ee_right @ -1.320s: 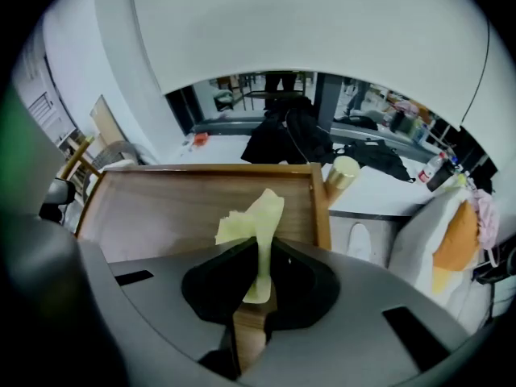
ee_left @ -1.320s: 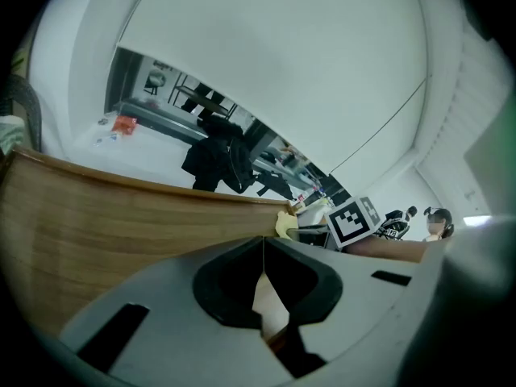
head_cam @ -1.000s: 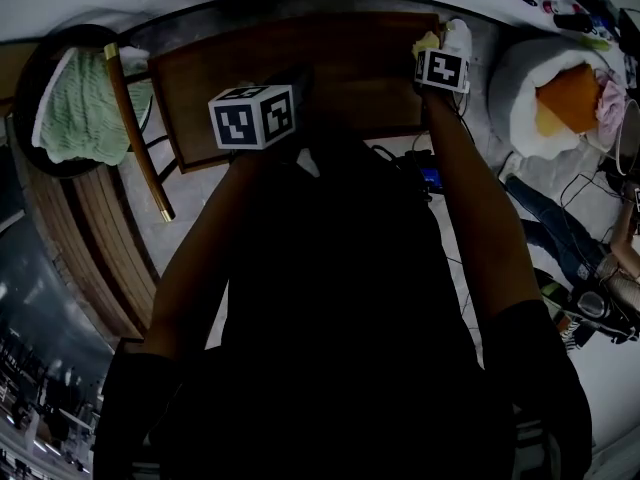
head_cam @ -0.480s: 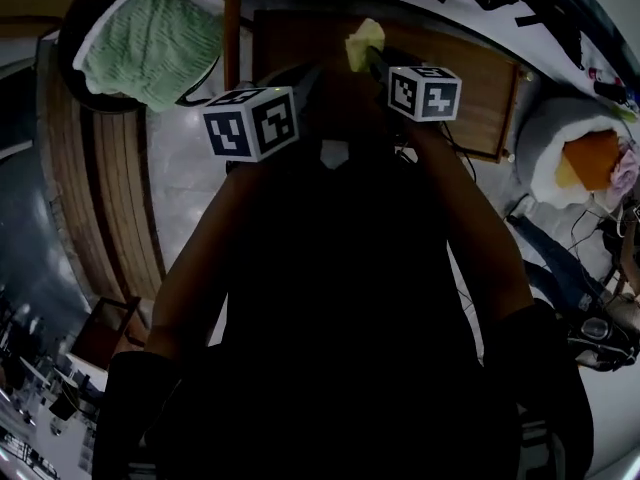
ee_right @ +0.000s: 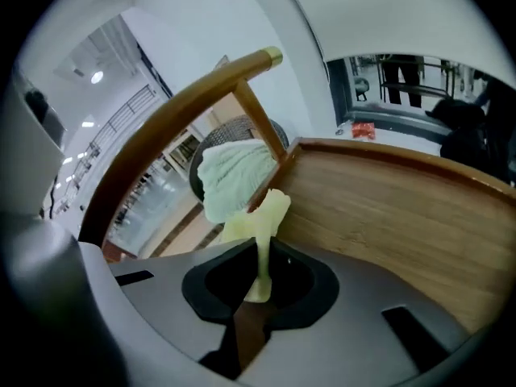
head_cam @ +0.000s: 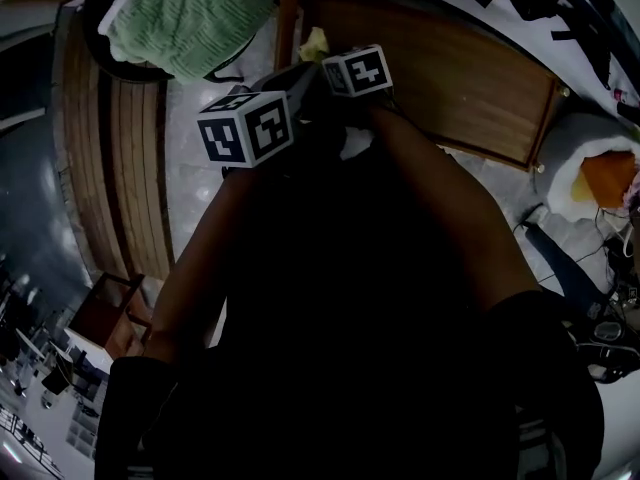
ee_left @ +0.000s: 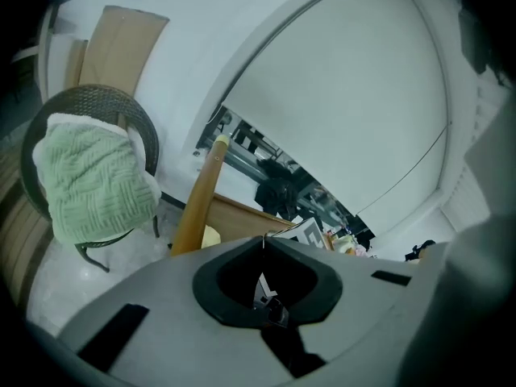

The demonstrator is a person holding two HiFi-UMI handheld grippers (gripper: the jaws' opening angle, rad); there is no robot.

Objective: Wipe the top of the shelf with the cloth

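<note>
Right gripper [ee_right: 260,247]: jaws clamped on the yellow cloth [ee_right: 266,214], which stands up out of the jaws as a narrow crumpled strip. The cloth's free end sits at the left corner of the shelf top [ee_right: 387,208]; contact with the wood cannot be confirmed. In the head view the cloth [head_cam: 314,43] shows at the left edge of the shelf top [head_cam: 450,78].

Left gripper [ee_left: 263,244]: jaws pressed together with nothing between them. It points past a slanted wooden pole [ee_left: 197,204] toward a round chair [ee_left: 97,99] carrying a green towel [ee_left: 93,188].

Arm pose: both forearms reach forward from the body. The right forearm angles across toward the left, so the right marker cube [head_cam: 358,71] sits near the left marker cube [head_cam: 245,128]. The left gripper is held off the shelf's left end, above the floor [head_cam: 195,138].

Change from the earlier frames: 1.0 s ago the right gripper and cloth were at the right end of the shelf top; 0.5 s ago they were partway along it; now they are at its left edge. The left gripper has kept nearly the same place in the head view throughout, jaws unloaded.
</note>
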